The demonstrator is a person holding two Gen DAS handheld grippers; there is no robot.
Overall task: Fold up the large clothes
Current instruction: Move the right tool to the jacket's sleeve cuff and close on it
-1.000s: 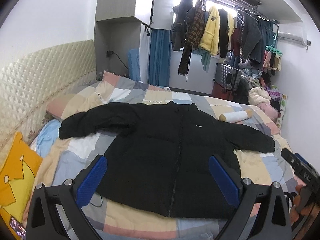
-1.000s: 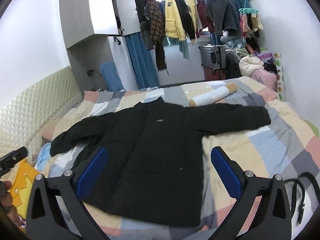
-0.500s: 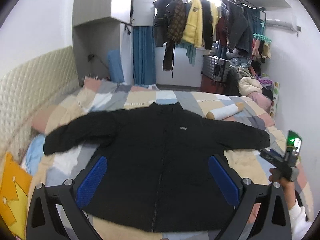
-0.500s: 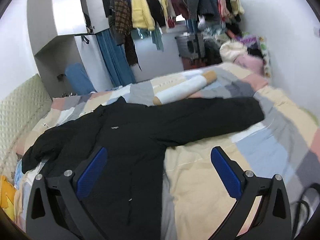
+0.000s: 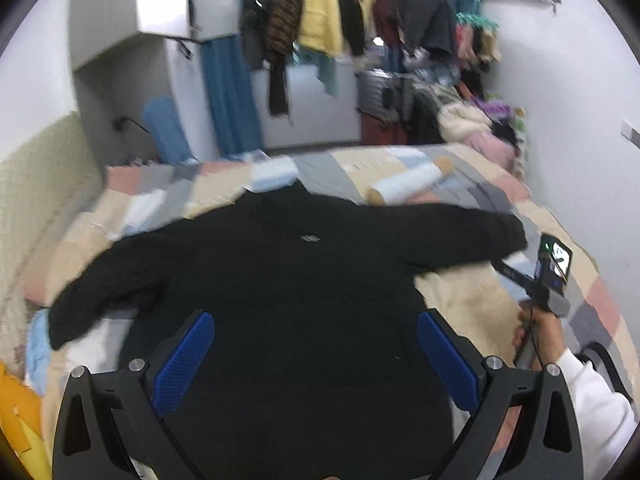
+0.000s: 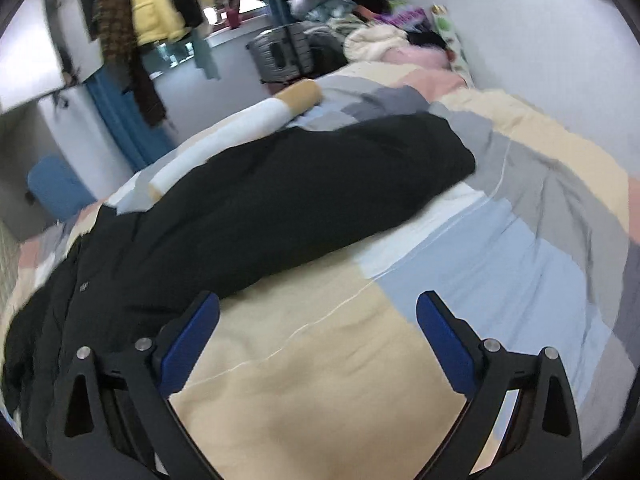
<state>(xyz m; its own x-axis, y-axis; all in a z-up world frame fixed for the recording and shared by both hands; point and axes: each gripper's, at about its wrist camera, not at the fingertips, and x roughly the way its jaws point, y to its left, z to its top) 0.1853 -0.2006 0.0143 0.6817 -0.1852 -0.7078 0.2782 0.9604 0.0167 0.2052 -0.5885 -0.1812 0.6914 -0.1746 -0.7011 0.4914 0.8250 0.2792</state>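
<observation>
A black padded jacket (image 5: 304, 292) lies flat, front up, on the patchwork bed, both sleeves spread out. My left gripper (image 5: 316, 344) is open and empty above the jacket's lower body. The right gripper also shows in the left wrist view (image 5: 548, 276), held in a hand by the right sleeve. In the right wrist view the right gripper (image 6: 318, 336) is open and empty over the bedcover, just below the jacket's right sleeve (image 6: 320, 188), whose cuff lies at the upper right.
A patchwork quilt (image 6: 500, 272) covers the bed. A white and tan bolster (image 5: 408, 184) lies behind the jacket. Yellow cushion (image 5: 16, 420) at left edge. A padded headboard (image 5: 36, 184) is on the left. Hanging clothes (image 5: 320, 12) and a suitcase (image 6: 280, 56) stand beyond the bed.
My right gripper has swung right and lower toward the right sleeve. My left gripper has moved closer over the jacket's body. Both stay open.
</observation>
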